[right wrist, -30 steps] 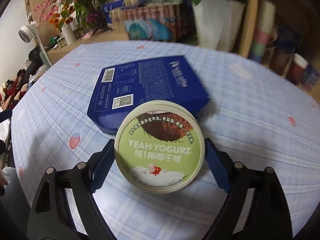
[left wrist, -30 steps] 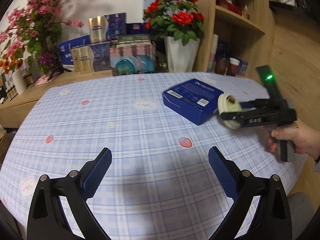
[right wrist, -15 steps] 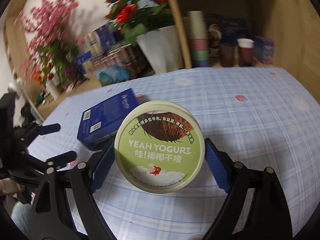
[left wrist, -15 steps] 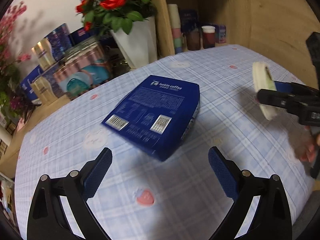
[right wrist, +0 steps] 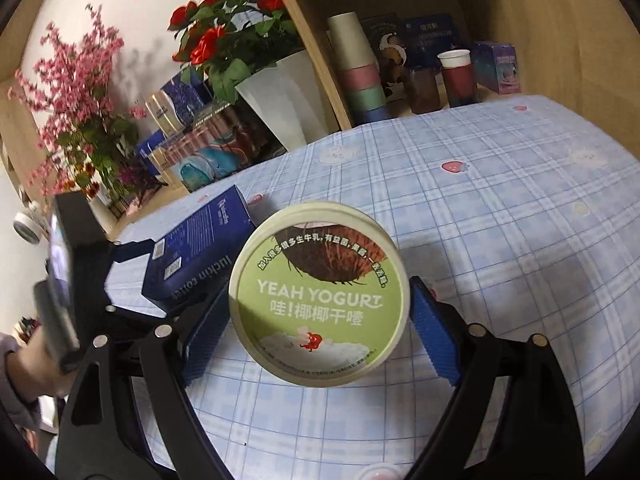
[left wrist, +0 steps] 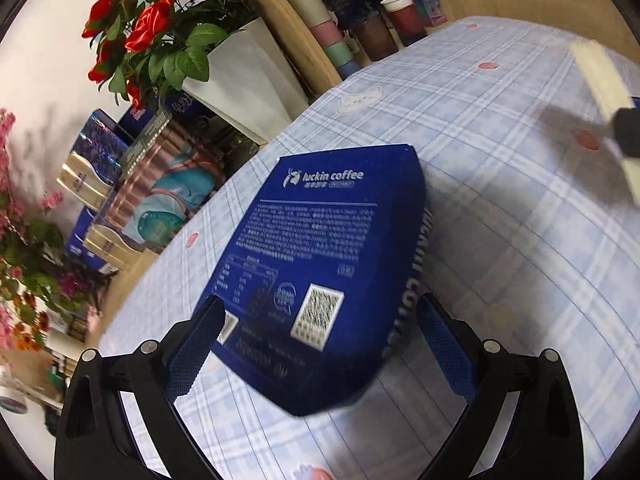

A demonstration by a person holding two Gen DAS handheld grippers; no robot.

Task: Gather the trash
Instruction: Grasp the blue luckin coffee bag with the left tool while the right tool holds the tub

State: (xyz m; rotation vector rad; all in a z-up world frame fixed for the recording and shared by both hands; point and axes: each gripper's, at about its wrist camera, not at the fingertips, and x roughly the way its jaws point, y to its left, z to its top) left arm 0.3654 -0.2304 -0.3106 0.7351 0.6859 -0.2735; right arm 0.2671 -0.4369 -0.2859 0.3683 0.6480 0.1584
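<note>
Within the last second the left gripper had closed in on the Luckin coffee box at frame centre on the desk; its jaws, spread wide, now straddled the box. The right gripper remained clenched on the yogurt tub. Box pickup appeared imminent.

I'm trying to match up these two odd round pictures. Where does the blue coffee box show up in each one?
Left wrist view: the blue coffee box fills the centre, lying on the checked tablecloth, its near end between the open left gripper fingers.
Right wrist view: the box sits left of centre, behind the yogurt tub held in the right gripper.
Shared landmark: the red roses in the white vase.
</note>
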